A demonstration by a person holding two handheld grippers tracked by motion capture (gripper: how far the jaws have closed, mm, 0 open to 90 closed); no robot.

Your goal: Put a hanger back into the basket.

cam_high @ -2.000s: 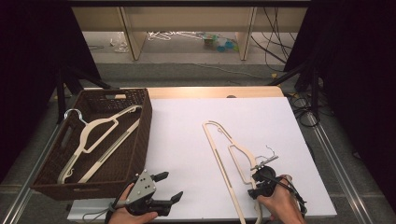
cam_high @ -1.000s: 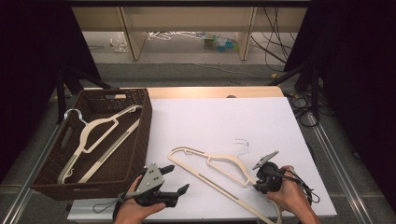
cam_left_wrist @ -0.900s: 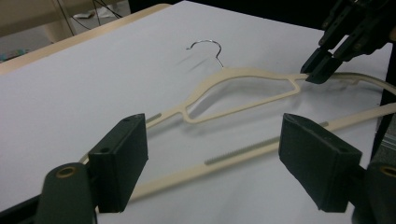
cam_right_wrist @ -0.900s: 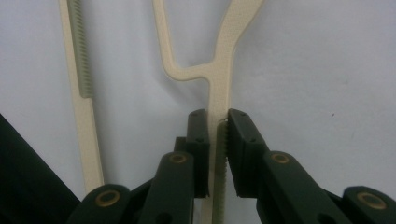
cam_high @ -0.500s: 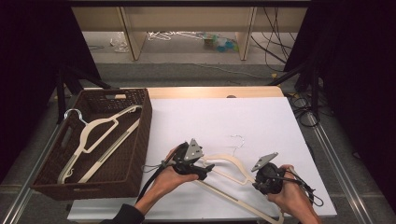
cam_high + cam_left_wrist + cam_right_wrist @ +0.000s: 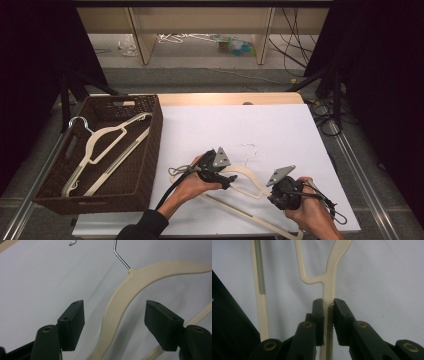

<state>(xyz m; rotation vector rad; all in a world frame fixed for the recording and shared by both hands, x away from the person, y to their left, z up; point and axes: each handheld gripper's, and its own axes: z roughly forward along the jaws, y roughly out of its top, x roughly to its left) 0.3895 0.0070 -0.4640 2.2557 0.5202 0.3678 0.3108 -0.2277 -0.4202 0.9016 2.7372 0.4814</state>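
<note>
Your right tool (image 6: pixel 283 192) is pinching the cream hanger's (image 6: pixel 248 176) arm on the desk (image 6: pixel 280 130); your left tool (image 6: pixel 216 171) has swung over its shoulder, spread jaws just closing around it, untouched — a two-handed lift toward the basket (image 6: pixel 150 145) looks next.

Recording lab: black curtains (image 6: pixel 30 75) flank the white-covered table (image 6: pixel 280 130); loose cables (image 6: pixel 300 45) lie on the floor behind it.

Matt textured plastic hanger (image 6: pixel 120 302), metal hook (image 6: pixel 121 258)

Overhead view, two close tool views
</note>
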